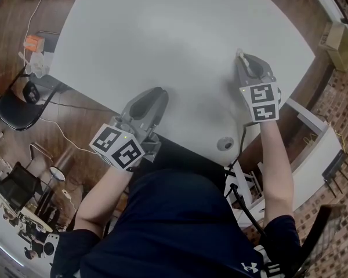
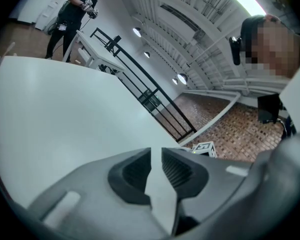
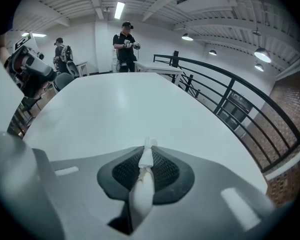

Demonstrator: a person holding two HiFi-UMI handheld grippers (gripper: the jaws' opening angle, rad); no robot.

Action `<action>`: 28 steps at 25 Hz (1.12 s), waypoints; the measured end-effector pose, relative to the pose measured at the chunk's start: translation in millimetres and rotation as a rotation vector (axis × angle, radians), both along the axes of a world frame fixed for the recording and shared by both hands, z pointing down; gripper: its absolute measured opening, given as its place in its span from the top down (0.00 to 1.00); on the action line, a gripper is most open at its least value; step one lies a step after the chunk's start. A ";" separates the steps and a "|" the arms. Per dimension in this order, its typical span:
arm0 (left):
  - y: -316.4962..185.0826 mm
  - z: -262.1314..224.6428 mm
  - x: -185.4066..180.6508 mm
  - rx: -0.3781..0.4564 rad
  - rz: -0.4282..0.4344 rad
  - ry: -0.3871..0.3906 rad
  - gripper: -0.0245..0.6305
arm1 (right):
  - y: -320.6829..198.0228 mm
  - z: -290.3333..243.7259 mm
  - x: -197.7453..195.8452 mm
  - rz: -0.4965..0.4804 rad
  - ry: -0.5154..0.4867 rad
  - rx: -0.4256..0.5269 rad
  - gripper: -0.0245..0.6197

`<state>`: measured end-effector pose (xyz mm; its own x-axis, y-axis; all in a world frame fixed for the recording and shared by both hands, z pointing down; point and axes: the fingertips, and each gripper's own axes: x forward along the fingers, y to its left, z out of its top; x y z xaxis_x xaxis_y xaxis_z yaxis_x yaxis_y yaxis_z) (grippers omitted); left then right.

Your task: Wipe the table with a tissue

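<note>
Clenching the tissue (image 3: 146, 156), the right gripper (image 3: 148, 148) reaches farther over the surface (image 1: 162, 33) than the slightly parted, empty left gripper (image 2: 156, 156).

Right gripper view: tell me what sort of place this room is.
Likely a loft-style lab or workshop: bare beamed ceiling, black railing beside a brick wall, and a big white table.

Grey left gripper (image 1: 155, 92) and right gripper (image 1: 244, 57) bear black-and-white square-patterned cubes. The table (image 1: 162, 33) is pale grey, the tissue (image 3: 146, 156) white, the person's shirt (image 1: 180, 225) navy.
</note>
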<state>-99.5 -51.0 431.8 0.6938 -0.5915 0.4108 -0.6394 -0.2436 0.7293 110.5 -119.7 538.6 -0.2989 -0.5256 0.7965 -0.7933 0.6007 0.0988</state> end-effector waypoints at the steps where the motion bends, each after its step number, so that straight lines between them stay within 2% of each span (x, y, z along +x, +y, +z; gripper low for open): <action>1: 0.4 -0.6 -0.9 0.000 -0.002 -0.001 0.86 | -0.7 -0.4 -3.2 -0.008 -0.002 0.000 0.90; 9: 1.2 -1.9 -12.7 0.000 -0.025 -0.006 0.87 | -5.6 -0.2 -35.0 -0.054 -0.050 -0.010 0.90; 15: 1.7 -13.5 -20.3 0.025 -0.004 0.012 0.87 | 4.7 -27.7 -44.7 0.013 -0.134 -0.006 0.90; 21: -9.7 -45.7 1.5 0.140 0.096 0.084 0.87 | 35.6 -88.3 -30.4 0.165 -0.219 0.072 0.90; 28: 5.2 -66.8 33.5 0.202 0.212 0.094 0.87 | 91.2 -149.6 8.0 0.396 -0.374 0.199 0.89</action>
<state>-65.9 -45.8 365.0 0.8401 -0.4922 0.2280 -0.4907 -0.5104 0.7062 118.5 -28.5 389.0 -0.2911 -0.7832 0.5494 -0.9565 0.2498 -0.1506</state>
